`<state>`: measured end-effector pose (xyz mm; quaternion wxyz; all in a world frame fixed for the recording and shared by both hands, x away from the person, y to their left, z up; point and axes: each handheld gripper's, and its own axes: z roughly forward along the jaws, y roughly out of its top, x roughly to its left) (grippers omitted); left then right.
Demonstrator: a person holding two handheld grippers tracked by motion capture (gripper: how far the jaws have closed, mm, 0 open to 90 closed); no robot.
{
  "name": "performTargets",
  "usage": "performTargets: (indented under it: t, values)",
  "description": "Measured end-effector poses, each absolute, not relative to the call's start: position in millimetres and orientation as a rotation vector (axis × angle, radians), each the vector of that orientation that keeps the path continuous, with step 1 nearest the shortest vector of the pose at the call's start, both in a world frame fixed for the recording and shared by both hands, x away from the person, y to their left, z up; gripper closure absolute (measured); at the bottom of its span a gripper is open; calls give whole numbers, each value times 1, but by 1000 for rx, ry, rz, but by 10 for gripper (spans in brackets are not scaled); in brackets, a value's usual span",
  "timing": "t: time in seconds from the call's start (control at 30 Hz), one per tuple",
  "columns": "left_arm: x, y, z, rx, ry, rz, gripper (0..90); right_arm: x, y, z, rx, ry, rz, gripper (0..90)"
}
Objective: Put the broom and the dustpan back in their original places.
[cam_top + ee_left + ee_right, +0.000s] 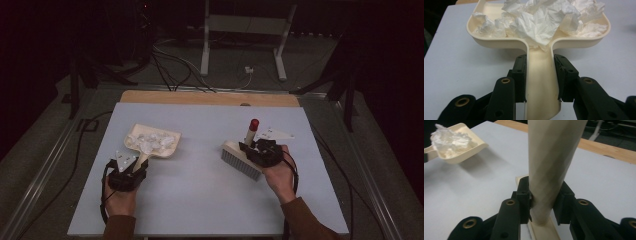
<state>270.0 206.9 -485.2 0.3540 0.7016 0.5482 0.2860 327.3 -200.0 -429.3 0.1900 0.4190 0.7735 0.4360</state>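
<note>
1. Cream plastic dustpan (pixel 499 43), grasped by its handle between the pads of the left gripper (pixel 540 77); its scoop lies just ahead of the jaws, lifted off the surface in the right gripper view.
2. Crumpled white tissue paper (pixel 541 22), heaped inside the scoop and spilling toward the handle's root, directly beyond the left gripper's fingertips.
3. Pale wooden brush handle (pixel 551 162), clenched between the pads of the right gripper (pixel 542 201); it rises steeply from between the jaws and ends in a red tip (pixel 254 122) above and beyond the gripper.
4. Brush head (pixel 240 159) with grey bristles, standing on the table just left of and below the right gripper, its cream back visible beneath the jaws.
5. Left hand (pixel 120 197) and right hand (pixel 281 175), each behind its gripper, with brown sleeves entering from the near edge; the two grippers are well apart, the dustpan on the left side of the right gripper.
6. Light grey tabletop (pixel 210 200) beneath both grippers; a wooden strip (pixel 200 97) borders it on the far side, beyond both tools.
7. Cables and white metal frame legs (pixel 280 55) on the floor farther ahead.
</note>
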Motion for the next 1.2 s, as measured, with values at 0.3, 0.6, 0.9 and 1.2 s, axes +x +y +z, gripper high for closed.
performTargets:
  t: [0.3,0.6,0.9,1.2]
  values:
    - [268,213,-487,1790,1454,743,664,329,-228,-418,1089,2288,1222,706]
    - [267,211,-488,1787,1453,746,663,325,-252,-407,998,2404,1206,706]
    - [264,215,-488,1778,1463,751,664,323,-269,-405,958,2482,1230,706]
    - [262,217,-487,1767,1470,760,664,325,-289,-405,967,2546,1244,707]
